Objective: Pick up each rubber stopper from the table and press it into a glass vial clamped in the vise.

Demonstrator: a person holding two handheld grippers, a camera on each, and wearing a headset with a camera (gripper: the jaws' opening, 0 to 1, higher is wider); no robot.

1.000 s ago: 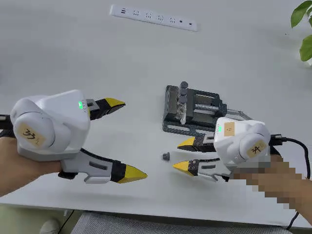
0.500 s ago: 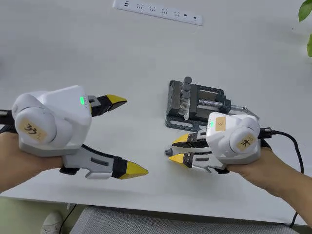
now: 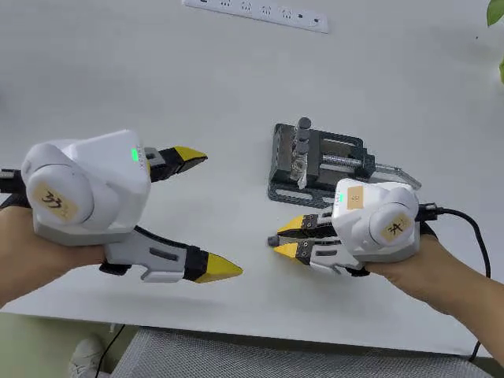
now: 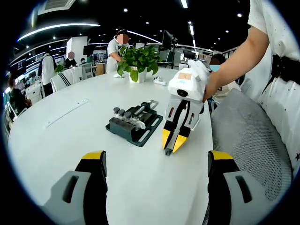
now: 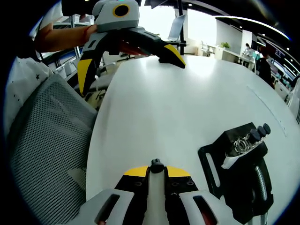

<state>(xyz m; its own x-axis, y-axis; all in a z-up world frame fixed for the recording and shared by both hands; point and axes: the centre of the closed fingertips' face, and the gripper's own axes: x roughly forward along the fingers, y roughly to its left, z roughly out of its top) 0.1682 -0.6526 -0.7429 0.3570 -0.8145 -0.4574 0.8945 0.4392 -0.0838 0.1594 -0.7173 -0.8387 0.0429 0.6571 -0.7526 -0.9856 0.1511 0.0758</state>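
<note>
A small dark rubber stopper (image 3: 272,241) is pinched at the yellow tips of my right gripper (image 3: 287,239), close to the white table. In the right gripper view the stopper (image 5: 156,165) pokes up between the shut jaws of that gripper (image 5: 157,171). The left gripper view shows the same stopper (image 4: 167,152) at the table surface. The black vise (image 3: 315,167) stands just beyond, clamping glass vials topped with dark stoppers (image 3: 302,138); it also shows as the vise (image 5: 239,161) and the vise (image 4: 133,123). My left gripper (image 3: 208,213) hangs wide open and empty at the left.
A white power strip (image 3: 260,9) lies at the table's far edge. A potted plant (image 4: 138,58) stands further along the table. A grey mesh chair (image 5: 42,154) sits at the near edge. The right gripper's black cable (image 3: 465,224) trails to the right.
My right gripper moved left to the loose stopper and shut on it; one second ago it stood open with the stopper lying ahead of its tips. The left gripper stays open.
</note>
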